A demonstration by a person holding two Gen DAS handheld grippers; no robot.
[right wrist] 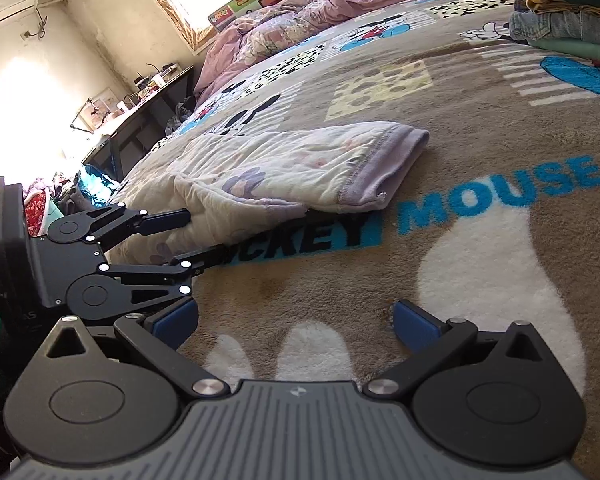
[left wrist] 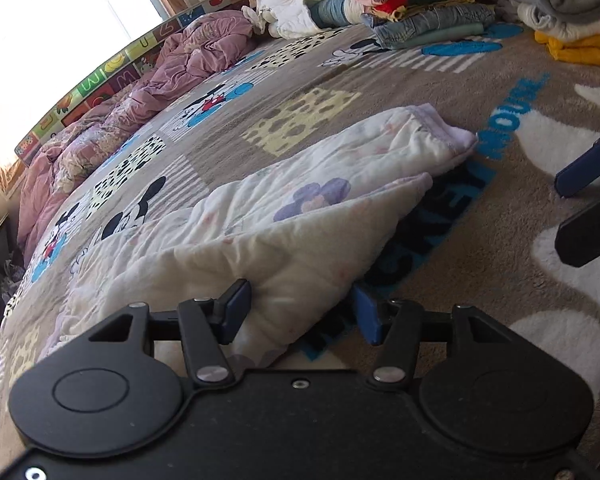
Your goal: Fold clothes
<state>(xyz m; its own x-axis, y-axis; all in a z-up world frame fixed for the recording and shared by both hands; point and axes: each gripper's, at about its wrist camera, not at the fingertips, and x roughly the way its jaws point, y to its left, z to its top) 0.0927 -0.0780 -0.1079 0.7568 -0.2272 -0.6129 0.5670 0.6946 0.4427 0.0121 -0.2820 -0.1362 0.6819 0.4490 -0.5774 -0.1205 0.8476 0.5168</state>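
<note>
Where it lies folded, the white garment (left wrist: 300, 200) shows purple flowers

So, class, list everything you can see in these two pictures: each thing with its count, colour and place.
Quilted garment: one, white with purple flowers and lilac trim, partly folded mid-bed.
Mickey Mouse blanket: one, brown-grey with blue lettering, covering the bed.
Duvet: one, mauve, crumpled along the window side.
Alphabet mat: one, multicoloured, upright behind the duvet.
Folded clothes pile: one, mixed colours, far end.
Folded blankets: one stack, grey, cream, yellow, far right.
Desk: one, dark, cluttered, beside the bed.
Left gripper: black with blue pads, astride the garment's near corner.
Right gripper: same colours, open, empty, over the blanket.
</note>
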